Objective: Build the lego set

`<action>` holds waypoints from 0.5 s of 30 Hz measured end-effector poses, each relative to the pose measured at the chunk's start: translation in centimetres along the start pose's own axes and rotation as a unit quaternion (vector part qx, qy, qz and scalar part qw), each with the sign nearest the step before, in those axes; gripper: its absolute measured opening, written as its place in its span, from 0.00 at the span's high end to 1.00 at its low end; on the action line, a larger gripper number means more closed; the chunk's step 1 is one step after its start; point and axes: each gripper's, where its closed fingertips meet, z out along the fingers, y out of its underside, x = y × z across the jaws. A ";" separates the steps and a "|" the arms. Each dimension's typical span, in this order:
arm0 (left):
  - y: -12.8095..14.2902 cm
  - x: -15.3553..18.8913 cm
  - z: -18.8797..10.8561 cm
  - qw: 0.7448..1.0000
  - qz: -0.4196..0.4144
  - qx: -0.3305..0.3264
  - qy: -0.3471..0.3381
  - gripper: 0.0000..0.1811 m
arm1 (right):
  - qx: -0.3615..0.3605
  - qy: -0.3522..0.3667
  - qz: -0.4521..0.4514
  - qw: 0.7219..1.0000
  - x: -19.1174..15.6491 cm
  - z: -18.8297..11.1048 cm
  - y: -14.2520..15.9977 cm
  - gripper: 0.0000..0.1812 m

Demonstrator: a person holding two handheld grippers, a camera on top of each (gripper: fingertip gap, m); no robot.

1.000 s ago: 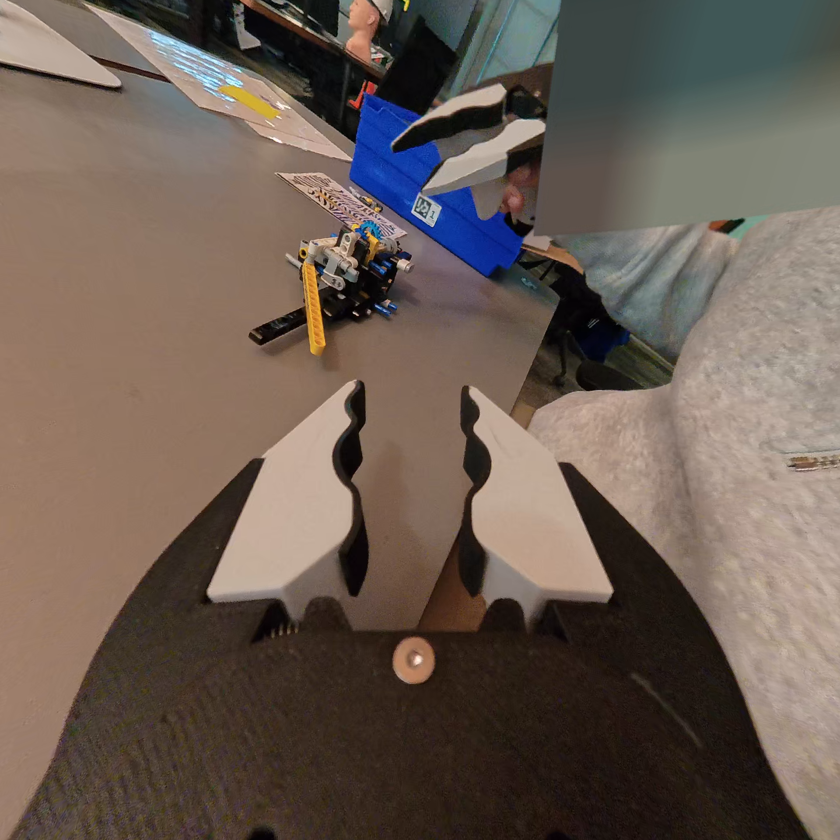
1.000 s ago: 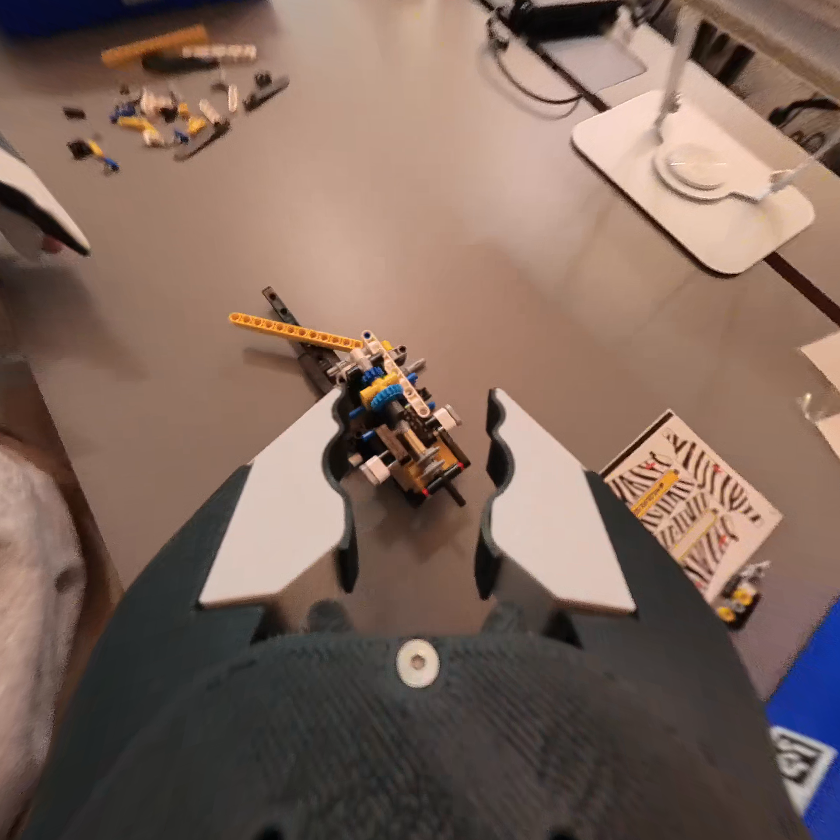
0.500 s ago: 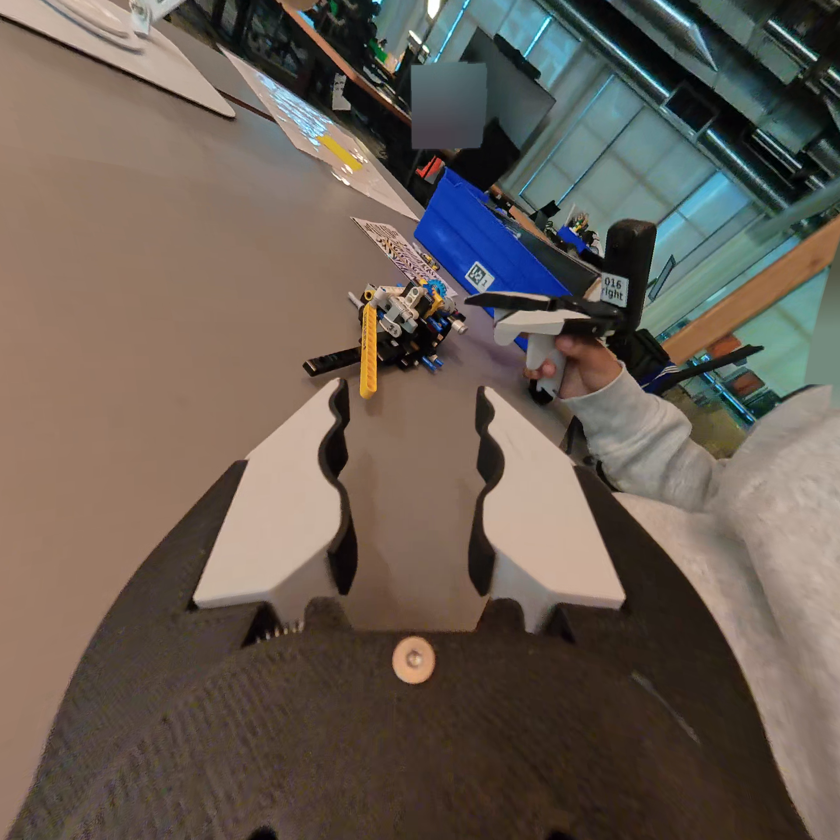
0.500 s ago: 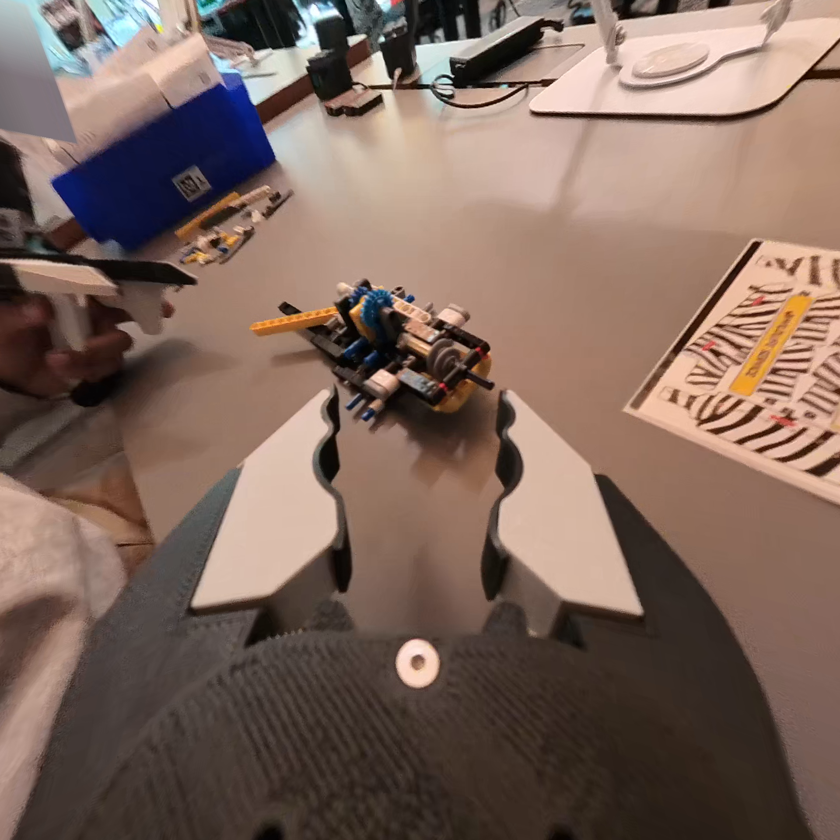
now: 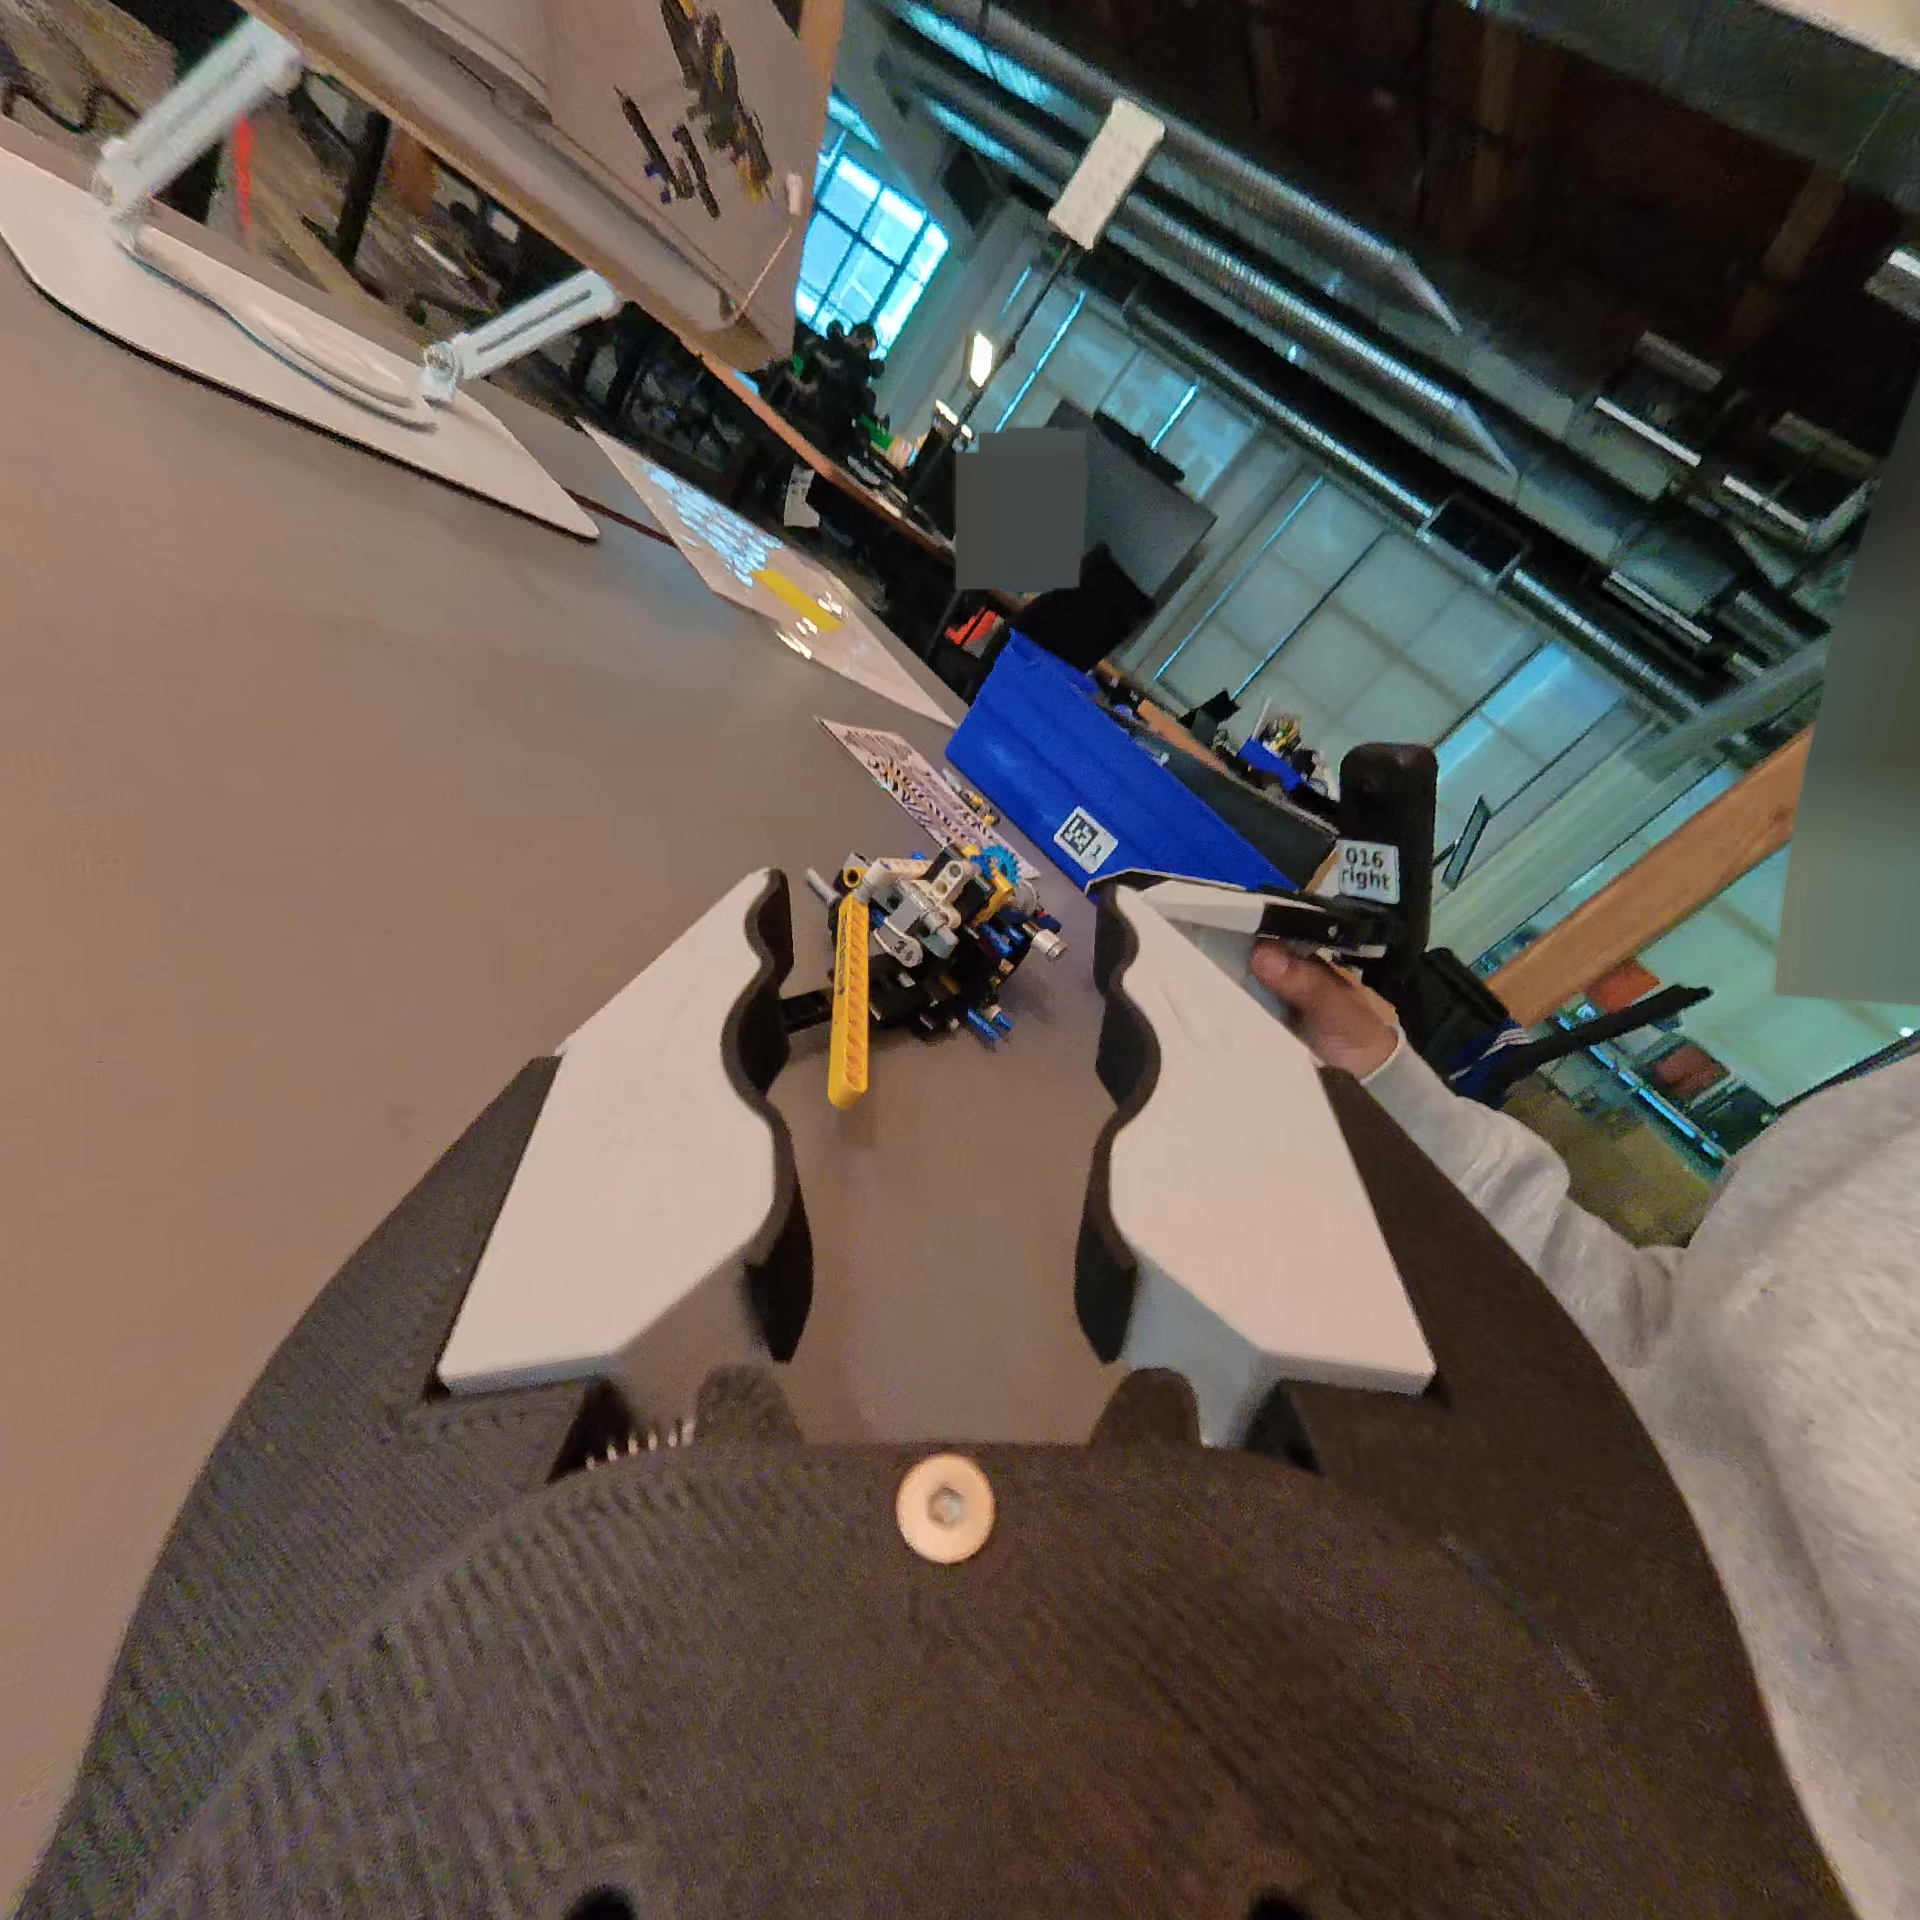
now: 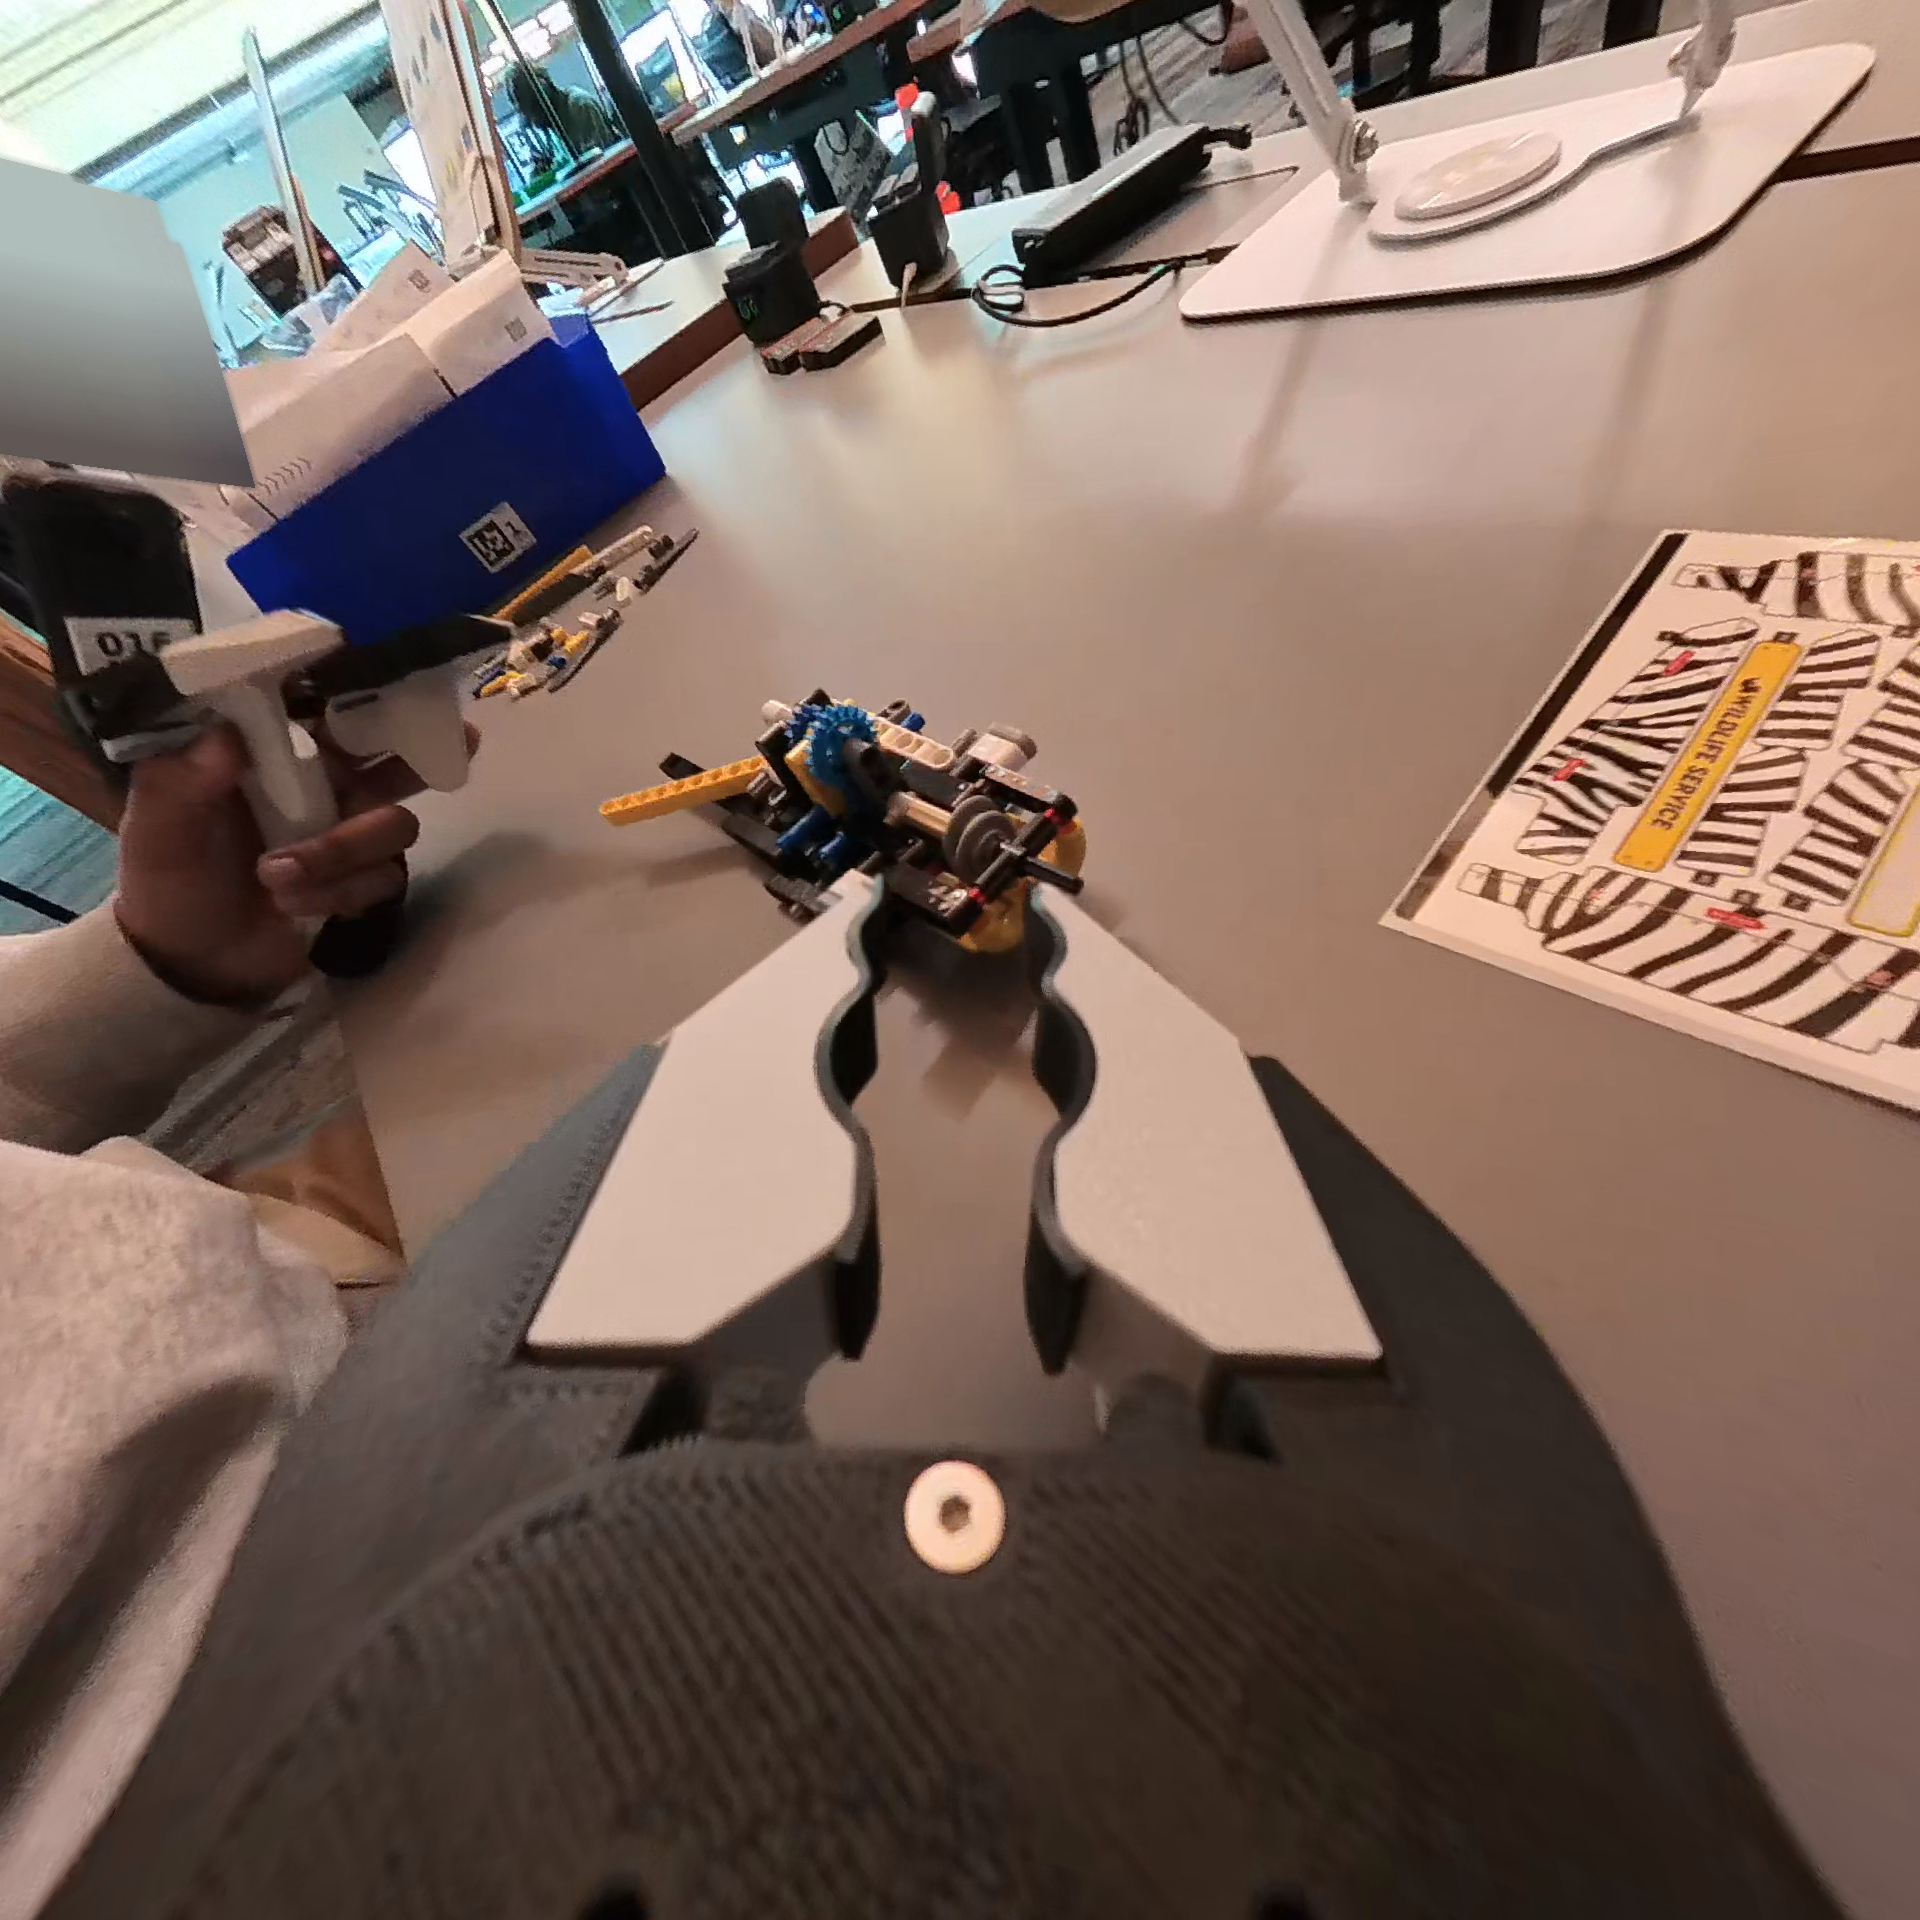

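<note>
The partly built lego model (image 6: 883, 800), black with a blue gear, grey parts and a long yellow beam (image 6: 686, 790), lies on the grey table (image 6: 1143, 499). My right gripper (image 6: 951, 904) is open with a narrow gap, its fingertips flanking the model's near yellow end; I cannot tell if they touch it. My left gripper (image 5: 940, 904) is open and empty, low over the table, with the model (image 5: 925, 935) just beyond its tips. The left gripper also shows in the right wrist view (image 6: 457, 686), held in a hand left of the model. The right gripper shows in the left wrist view (image 5: 1226, 904).
A blue bin (image 6: 447, 509) stands at the back left with several loose pieces (image 6: 561, 634) in front of it. A zebra-striped sticker sheet (image 6: 1714, 831) lies to the right. A white stand base (image 6: 1558, 187) sits at the far right. Another blue bin (image 5: 1091, 810) stands behind the model. Some 25 cm of space lies between my two pairs of fingers.
Both grippers have dropped low and moved in on the model from opposite ends. The right gripper's jaws have narrowed around the model's near end. The left gripper's jaws have widened.
</note>
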 end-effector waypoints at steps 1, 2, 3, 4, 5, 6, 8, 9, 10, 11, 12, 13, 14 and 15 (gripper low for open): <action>-0.1 0.0 -0.1 1.000 -0.002 0.004 0.002 0.69 | -0.005 0.004 -0.004 1.000 0.0 0.1 0.1 0.88; -0.1 0.1 -0.1 1.000 -0.001 0.004 0.005 0.69 | -0.011 0.008 -0.008 1.000 0.0 0.3 0.3 0.88; 0.0 0.3 -0.1 1.000 0.002 0.002 0.008 0.69 | -0.016 0.011 -0.013 1.000 0.0 0.4 0.4 0.88; 0.2 0.5 0.0 1.000 0.006 -0.003 0.012 0.69 | -0.021 0.013 -0.017 1.000 0.0 0.5 0.6 0.89; 0.5 0.9 0.2 1.000 0.010 -0.010 0.015 0.69 | -0.026 0.016 -0.020 0.999 0.0 0.6 0.7 0.89; 0.8 1.2 0.3 1.000 0.017 -0.017 0.019 0.68 | -0.031 0.017 -0.021 0.999 0.0 0.7 0.9 0.89; 1.4 2.0 0.6 0.998 0.039 -0.034 0.025 0.68 | -0.041 0.019 -0.023 0.999 0.0 0.9 1.1 0.89; 1.7 2.4 0.7 0.997 0.054 -0.042 0.026 0.68 | -0.044 0.020 -0.022 0.999 0.1 1.0 1.2 0.89; 2.0 2.7 0.8 0.996 0.070 -0.049 0.026 0.69 | -0.045 0.020 -0.022 0.999 0.1 1.0 1.2 0.89; 2.3 2.9 0.9 0.994 0.085 -0.056 0.026 0.69 | -0.046 0.019 -0.021 0.999 0.1 1.1 1.2 0.89; 2.5 3.2 1.0 0.993 0.099 -0.063 0.026 0.68 | -0.046 0.018 -0.020 0.999 0.1 1.1 1.2 0.89; 2.7 3.3 1.1 0.991 0.110 -0.069 0.025 0.69 | -0.044 0.018 -0.018 0.999 0.1 1.0 1.2 0.89; 3.0 3.5 1.2 0.990 0.117 -0.074 0.025 0.69 | -0.043 0.015 -0.016 0.999 0.1 1.0 1.2 0.89; 3.1 3.6 1.3 0.989 0.120 -0.078 0.026 0.69 | -0.041 0.011 -0.013 0.999 0.0 1.0 1.1 0.88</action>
